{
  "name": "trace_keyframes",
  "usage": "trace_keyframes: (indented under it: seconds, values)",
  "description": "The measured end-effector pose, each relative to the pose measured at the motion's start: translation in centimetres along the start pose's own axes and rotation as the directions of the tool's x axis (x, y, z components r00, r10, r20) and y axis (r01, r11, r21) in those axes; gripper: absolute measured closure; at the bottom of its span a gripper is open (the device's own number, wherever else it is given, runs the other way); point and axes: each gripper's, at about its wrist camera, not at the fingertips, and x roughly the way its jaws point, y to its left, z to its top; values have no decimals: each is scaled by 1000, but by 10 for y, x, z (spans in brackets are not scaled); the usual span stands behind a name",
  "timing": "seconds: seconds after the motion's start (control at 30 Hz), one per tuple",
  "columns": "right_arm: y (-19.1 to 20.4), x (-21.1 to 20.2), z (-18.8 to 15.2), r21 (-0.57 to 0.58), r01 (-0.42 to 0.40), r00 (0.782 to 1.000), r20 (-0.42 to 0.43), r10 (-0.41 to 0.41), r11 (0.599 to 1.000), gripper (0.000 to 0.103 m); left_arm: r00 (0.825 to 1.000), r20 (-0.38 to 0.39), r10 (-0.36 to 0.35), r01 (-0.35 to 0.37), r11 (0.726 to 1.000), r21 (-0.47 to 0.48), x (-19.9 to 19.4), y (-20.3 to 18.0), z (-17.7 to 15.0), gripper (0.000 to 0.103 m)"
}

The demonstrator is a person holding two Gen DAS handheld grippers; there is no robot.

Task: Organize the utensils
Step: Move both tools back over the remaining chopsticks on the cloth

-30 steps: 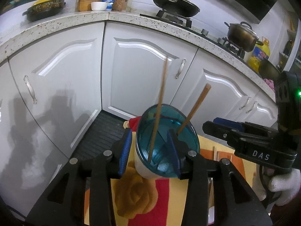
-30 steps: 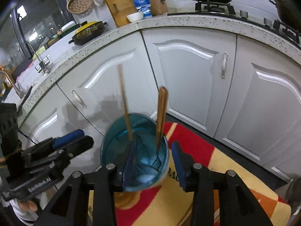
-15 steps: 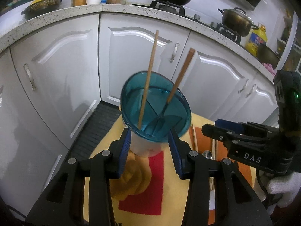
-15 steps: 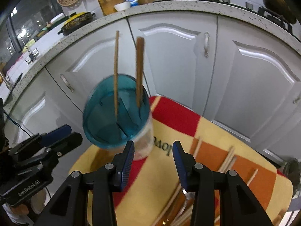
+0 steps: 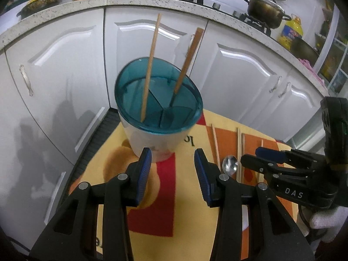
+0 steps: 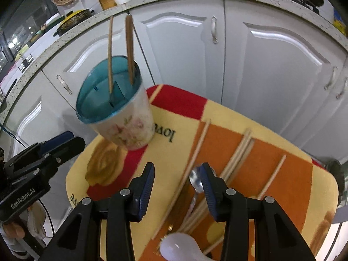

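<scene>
A white flowered utensil holder (image 5: 156,143) with a teal divided insert (image 6: 102,95) stands upright at the far left of the table mat. A thin chopstick (image 5: 150,65) and a wooden-handled utensil (image 5: 188,61) stand in it. My left gripper (image 5: 171,158) is open and empty, its tips just short of the holder's base. My right gripper (image 6: 177,174) is open and empty over the mat, to the right of the holder. A metal spoon (image 6: 194,179) lies by its right finger among loose chopsticks (image 6: 238,152). A white ceramic spoon (image 6: 180,248) lies nearest.
The yellow, red and orange mat (image 6: 271,141) covers a small table with rounded edges. White cabinet doors (image 5: 65,69) curve closely behind it under a speckled counter (image 5: 152,2) carrying pots and a stove. A dark floor mat (image 5: 97,139) lies at the left.
Both grippers have drawn back from above the holder and come down toward the mat. The holder now stands ahead of the tips, and the loose chopsticks and spoons have come into view.
</scene>
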Motion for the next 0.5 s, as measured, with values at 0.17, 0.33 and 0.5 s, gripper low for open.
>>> trace_keyframes:
  seconds: [0.17, 0.33, 0.5]
  values:
    - [-13, -8, -17, 17, 22, 1000, -10, -22, 1000, 61, 1000, -23, -12, 12, 1000, 14, 5, -10, -10, 63]
    - [-37, -14, -36, 53, 57, 998, -36, -56, 997, 60, 998, -53, -39, 39, 999, 4, 12, -14, -18, 60]
    - [-58, -9, -55, 111, 58, 996, -72, -50, 992, 60, 991, -111, -77, 76, 997, -13, 25, -19, -27, 58]
